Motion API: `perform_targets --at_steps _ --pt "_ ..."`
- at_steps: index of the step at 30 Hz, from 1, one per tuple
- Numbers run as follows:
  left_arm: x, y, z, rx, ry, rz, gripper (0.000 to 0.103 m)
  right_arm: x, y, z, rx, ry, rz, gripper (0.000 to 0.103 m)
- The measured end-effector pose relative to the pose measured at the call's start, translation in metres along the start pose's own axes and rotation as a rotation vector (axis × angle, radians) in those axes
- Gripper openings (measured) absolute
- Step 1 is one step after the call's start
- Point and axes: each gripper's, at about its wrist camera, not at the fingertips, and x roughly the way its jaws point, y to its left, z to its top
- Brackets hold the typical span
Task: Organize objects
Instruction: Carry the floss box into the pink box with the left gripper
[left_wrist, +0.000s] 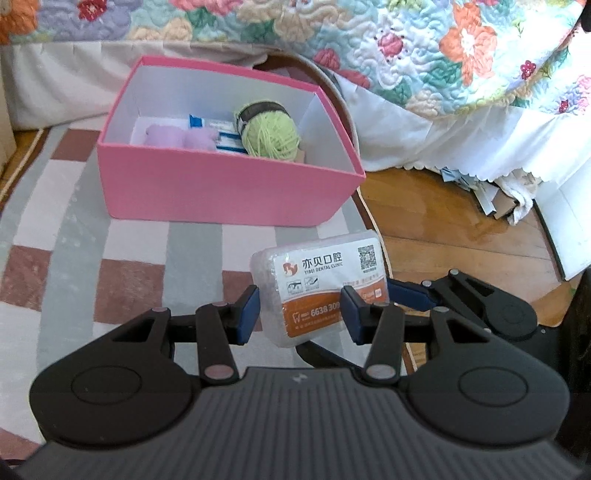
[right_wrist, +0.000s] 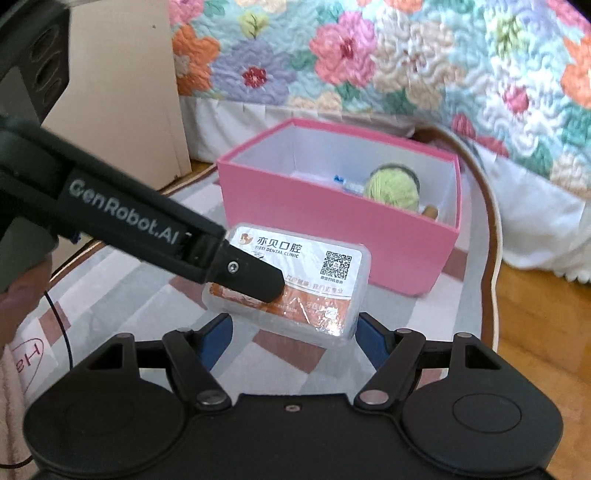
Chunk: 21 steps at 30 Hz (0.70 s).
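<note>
Above the checked rug (left_wrist: 55, 258), in front of the pink box (left_wrist: 229, 192): your two grippers meet at one clear plastic case (left_wrist: 314, 280).
Left gripper (left_wrist: 301, 314): pinching the case by its two long sides; its pads (left_wrist: 249, 314) press on it.
Right gripper (right_wrist: 291, 339): half spread around the case's near end; whether its pads touch, you cannot tell.
Case: lifted off the rug; its lower label is partly covered.
Box content: green yarn ball (left_wrist: 271, 134), a lilac thing, a blue-white packet, all cut by the wall.
</note>
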Motion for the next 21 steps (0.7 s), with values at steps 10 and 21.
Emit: perform_targets --at_steps 10,21 --pt "-0.052 -0.012 0.013 0.005 -0.044 0.0 0.046 -0.04 0.013 0.027 -0.08 -0.046 0.022 0.078" --pt "-0.073 -0.016 0.078 0.004 -0.123 0.019 0.046 -0.055 0.0 0.087 -0.105 -0.09 0.054 0.079"
